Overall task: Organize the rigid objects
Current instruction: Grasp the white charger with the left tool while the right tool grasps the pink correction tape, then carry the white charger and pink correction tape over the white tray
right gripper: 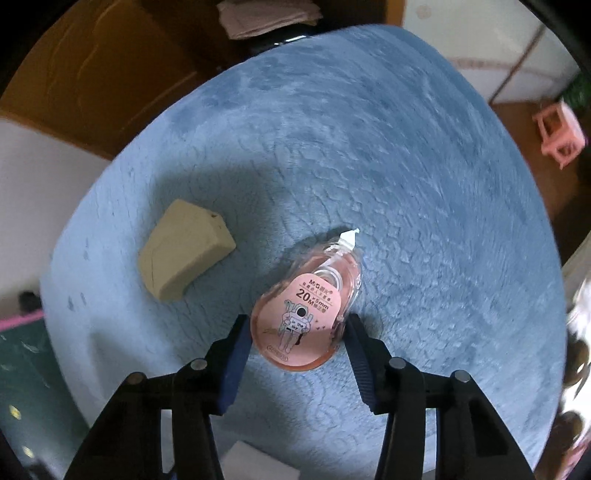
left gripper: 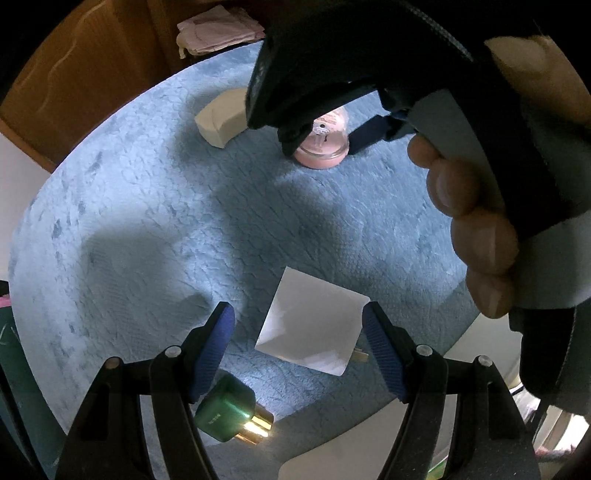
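A pink correction tape dispenser (right gripper: 299, 317) lies flat on the round blue plush surface (right gripper: 424, 184). My right gripper (right gripper: 297, 325) points straight down on it, both blue pads pressed to its sides. The left wrist view shows the same grip on the correction tape dispenser (left gripper: 323, 147) from afar, a person's hand (left gripper: 476, 229) holding that tool. My left gripper (left gripper: 297, 314) hangs open over a white square box (left gripper: 314, 325), touching nothing. A green cylinder with a gold end (left gripper: 229, 413) lies beside its left finger. A cream wedge block (right gripper: 184, 251) rests left of the dispenser.
The plush surface (left gripper: 147, 221) drops off on all sides. Wooden furniture (left gripper: 74, 74) and folded pale cloth (left gripper: 218, 33) lie beyond its far edge. A pink stool (right gripper: 557, 136) stands on the floor to the right. A green mat (right gripper: 22, 369) is at the left.
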The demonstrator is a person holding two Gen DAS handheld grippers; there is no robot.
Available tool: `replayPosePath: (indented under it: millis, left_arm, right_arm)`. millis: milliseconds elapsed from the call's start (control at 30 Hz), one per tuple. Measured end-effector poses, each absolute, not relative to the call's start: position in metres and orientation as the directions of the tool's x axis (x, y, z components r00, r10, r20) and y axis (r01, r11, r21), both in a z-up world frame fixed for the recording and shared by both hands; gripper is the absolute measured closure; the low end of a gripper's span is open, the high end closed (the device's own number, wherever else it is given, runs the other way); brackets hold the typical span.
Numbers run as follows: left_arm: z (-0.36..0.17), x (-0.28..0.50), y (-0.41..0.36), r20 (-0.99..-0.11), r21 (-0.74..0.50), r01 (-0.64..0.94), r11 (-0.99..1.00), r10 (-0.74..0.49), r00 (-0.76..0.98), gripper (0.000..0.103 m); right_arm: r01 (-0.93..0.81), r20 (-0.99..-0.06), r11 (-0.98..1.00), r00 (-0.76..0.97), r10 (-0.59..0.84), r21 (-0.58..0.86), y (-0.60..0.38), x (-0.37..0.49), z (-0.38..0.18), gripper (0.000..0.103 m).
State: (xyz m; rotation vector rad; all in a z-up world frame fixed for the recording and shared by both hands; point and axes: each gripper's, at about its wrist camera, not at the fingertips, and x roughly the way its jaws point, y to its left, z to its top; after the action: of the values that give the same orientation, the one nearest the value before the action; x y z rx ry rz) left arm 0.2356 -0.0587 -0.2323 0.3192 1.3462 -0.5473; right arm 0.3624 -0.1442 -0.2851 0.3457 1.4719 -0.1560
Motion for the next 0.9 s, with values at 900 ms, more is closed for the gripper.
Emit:
replayPosePath:
  millis: [900]
  left_arm:
    - [-0.263, 0.238, -0.094, -0.991, -0.01, 0.64, 0.769, -0.093, 0.096, 0.041]
  right_arm:
    - [0.292, -0.969, 0.928, 0.155, 0.194, 0.232, -0.215, 0.298, -0.266, 0.052]
